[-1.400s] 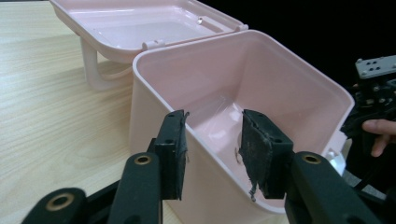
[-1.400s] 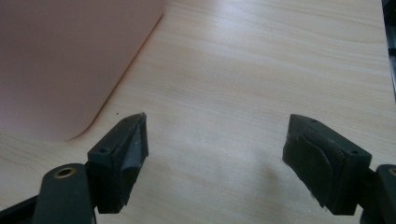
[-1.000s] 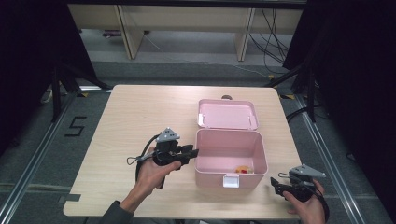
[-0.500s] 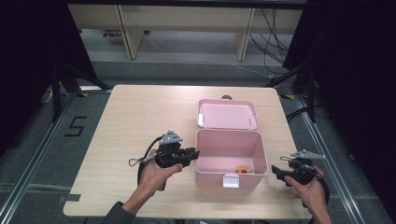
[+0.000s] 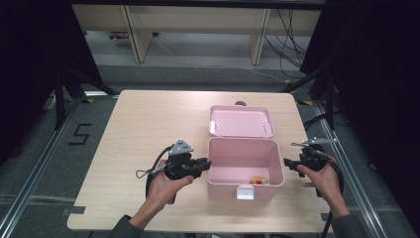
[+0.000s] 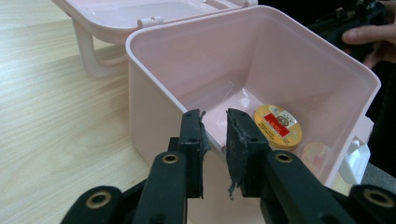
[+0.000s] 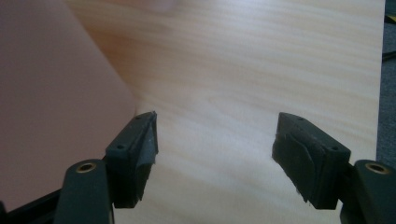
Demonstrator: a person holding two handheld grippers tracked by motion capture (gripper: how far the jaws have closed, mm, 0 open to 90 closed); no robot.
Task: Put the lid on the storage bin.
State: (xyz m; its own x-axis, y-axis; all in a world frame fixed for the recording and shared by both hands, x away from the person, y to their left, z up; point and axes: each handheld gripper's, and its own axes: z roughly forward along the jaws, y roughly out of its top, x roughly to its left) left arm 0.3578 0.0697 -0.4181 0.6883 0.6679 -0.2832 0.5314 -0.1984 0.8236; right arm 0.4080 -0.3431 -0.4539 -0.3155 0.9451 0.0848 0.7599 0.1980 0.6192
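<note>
Where lid hinges back, pink box [image 5: 245,168] opens upward.

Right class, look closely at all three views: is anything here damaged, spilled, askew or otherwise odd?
Only one thing: the rubber pads on the left gripper look worn, with ragged, fraying edges. Otherwise the pink box sits squarely on the table, lid open, with a small round tin lying flat inside.
</note>
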